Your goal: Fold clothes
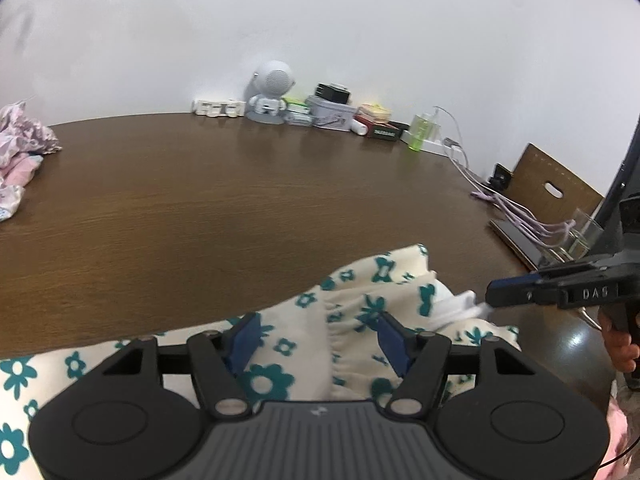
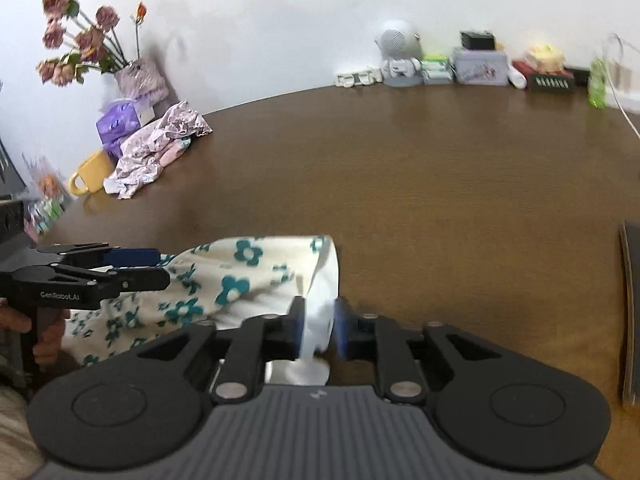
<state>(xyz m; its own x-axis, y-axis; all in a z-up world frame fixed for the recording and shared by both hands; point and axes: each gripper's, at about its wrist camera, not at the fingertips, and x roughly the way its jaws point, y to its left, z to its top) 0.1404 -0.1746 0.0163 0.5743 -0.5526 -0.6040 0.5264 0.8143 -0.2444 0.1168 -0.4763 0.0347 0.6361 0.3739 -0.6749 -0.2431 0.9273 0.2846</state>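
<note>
A cream garment with teal flowers (image 1: pixel 276 376) (image 2: pixel 236 276) lies crumpled at the near edge of the brown wooden table (image 1: pixel 200 200) (image 2: pixel 440 200). My left gripper (image 1: pixel 320 328) (image 2: pixel 164 268) stands open over its gathered waistband, blue pads wide apart with cloth lying between them. My right gripper (image 2: pixel 319 320) (image 1: pixel 490 298) is at the garment's right end. A white fold of fabric (image 2: pixel 318 332) passes up between its narrowly parted pads, and a small gap shows beside the right pad, so they do not pinch it.
A pile of pink and lilac clothes (image 1: pixel 24 148) (image 2: pixel 160 148) lies far left by a yellow mug (image 2: pixel 90 176) and a vase of flowers (image 2: pixel 140 76). Small items, including a white robot figure (image 1: pixel 272 92), line the wall. Cables (image 1: pixel 520 208) and a dark book (image 2: pixel 630 312) sit right.
</note>
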